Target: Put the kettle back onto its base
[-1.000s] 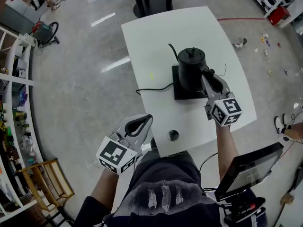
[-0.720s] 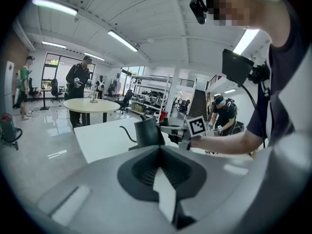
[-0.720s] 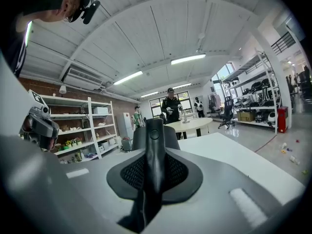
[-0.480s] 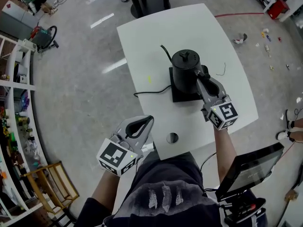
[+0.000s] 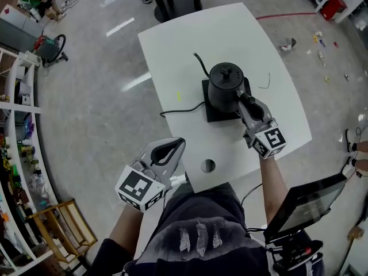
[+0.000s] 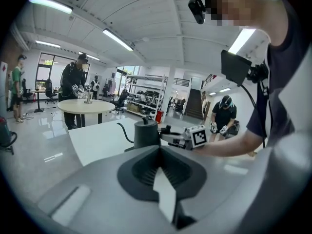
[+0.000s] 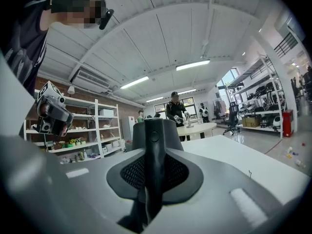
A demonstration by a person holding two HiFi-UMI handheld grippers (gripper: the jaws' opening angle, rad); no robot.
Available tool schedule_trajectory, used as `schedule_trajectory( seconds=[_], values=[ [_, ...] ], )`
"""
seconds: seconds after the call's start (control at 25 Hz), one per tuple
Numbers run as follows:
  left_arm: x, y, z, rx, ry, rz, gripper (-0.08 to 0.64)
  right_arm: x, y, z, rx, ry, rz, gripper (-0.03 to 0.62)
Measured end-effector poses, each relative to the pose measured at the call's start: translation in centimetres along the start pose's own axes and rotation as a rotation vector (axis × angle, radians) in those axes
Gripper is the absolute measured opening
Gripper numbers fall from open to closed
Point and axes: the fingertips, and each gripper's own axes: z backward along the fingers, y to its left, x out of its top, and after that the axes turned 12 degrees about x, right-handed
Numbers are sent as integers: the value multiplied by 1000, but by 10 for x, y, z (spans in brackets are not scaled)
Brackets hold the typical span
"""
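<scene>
A black gooseneck kettle [image 5: 223,86] stands over its square black base [image 5: 210,112] in the middle of the white table [image 5: 190,39]. Whether it rests fully on the base I cannot tell. My right gripper [image 5: 242,98] reaches in level from the right, shut on the kettle's handle [image 7: 153,145], which stands upright between its jaws. The left gripper [image 5: 179,143] hovers by the table's front left edge, shut and holding nothing. In the left gripper view the kettle [image 6: 146,134] shows ahead, with the right gripper's marker cube [image 6: 199,136] beside it.
The base's black cord [image 5: 181,109] runs left over the table's edge. A round dark cable hole [image 5: 208,166] lies near the front edge and a thin wire [image 5: 264,84] right of the kettle. A monitor [image 5: 302,203] stands lower right. Other people work at tables behind.
The right gripper has come down a little with the kettle, which now stands centred over the base. The left gripper has stayed put.
</scene>
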Motion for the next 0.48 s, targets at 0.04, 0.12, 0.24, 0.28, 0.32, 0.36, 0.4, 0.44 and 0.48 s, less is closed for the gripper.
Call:
schedule_trajectory(
  seconds=[0.04,0.12,0.24,0.28,0.32,0.36,0.4,0.44,0.48],
  values=[
    [0,1,1,2,0,0,0,-1,1,0,-2,4,7,49],
    [-1,3,3,7,1,1,0,-2,2,-1,-4,11,19,49],
    [-5,4,6,16,6,5,0,-6,0,0,1,4,24,46],
    [-6,4,6,17,6,6,0,-8,0,1,5,-2,29,44],
    [-7,3,7,18,6,7,0,-9,0,2,8,-7,36,43],
    [-8,3,7,18,6,7,0,-11,0,2,9,-11,43,43],
    [-9,2,7,19,7,6,0,-12,1,3,7,-13,48,43],
    [-9,2,7,20,7,6,0,-12,1,3,5,-16,50,43],
    [-9,2,7,20,8,7,0,-13,0,3,4,-20,52,44]
  ],
)
